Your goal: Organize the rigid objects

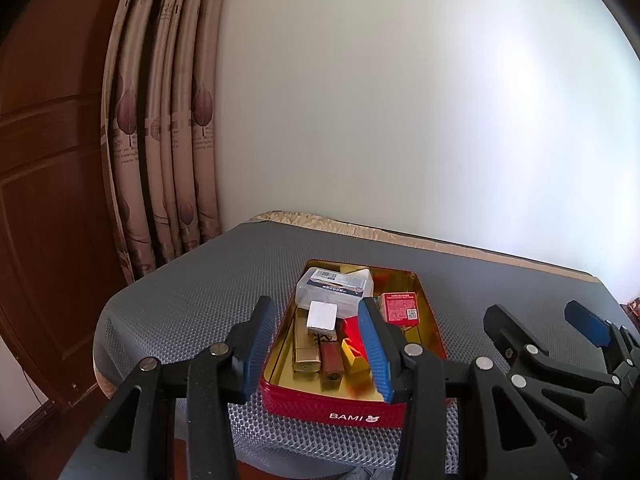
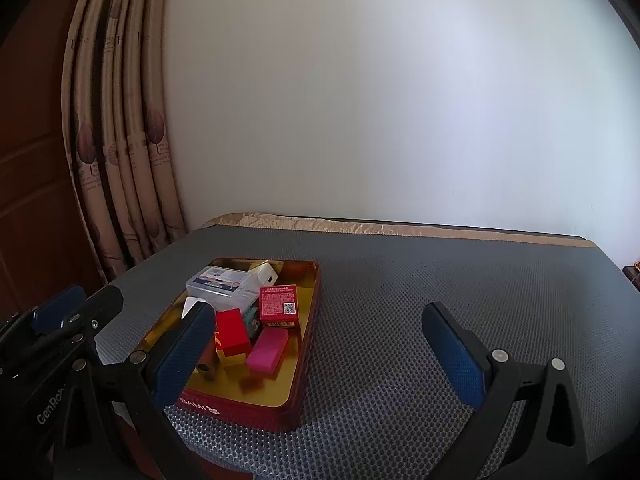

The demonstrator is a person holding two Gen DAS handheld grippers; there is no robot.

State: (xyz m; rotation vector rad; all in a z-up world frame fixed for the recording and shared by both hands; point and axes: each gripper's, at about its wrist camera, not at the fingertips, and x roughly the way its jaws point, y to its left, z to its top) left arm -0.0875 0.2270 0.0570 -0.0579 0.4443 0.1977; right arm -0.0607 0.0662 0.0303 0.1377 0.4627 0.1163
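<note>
The red tin [image 1: 352, 412] sits on the grey mat [image 1: 192, 300], gold inside and crowded with a clear case [image 1: 334, 286], a red carton [image 1: 400, 307], a pink bar [image 2: 267, 350] and other small blocks. The left gripper [image 1: 316, 348] hovers over its near end, fingers spread and holding nothing. The right gripper [image 2: 320, 344] hangs just right of the tin, spread wide over bare mat, one finger [image 2: 184, 352] overlapping the tin's near corner.

A table [image 2: 440, 280] covered by a grey honeycomb-textured mat [image 2: 380, 360] is standing against the wall, and a red tin [image 2: 308, 344] is resting directly on the mat near its front-left corner.
</note>
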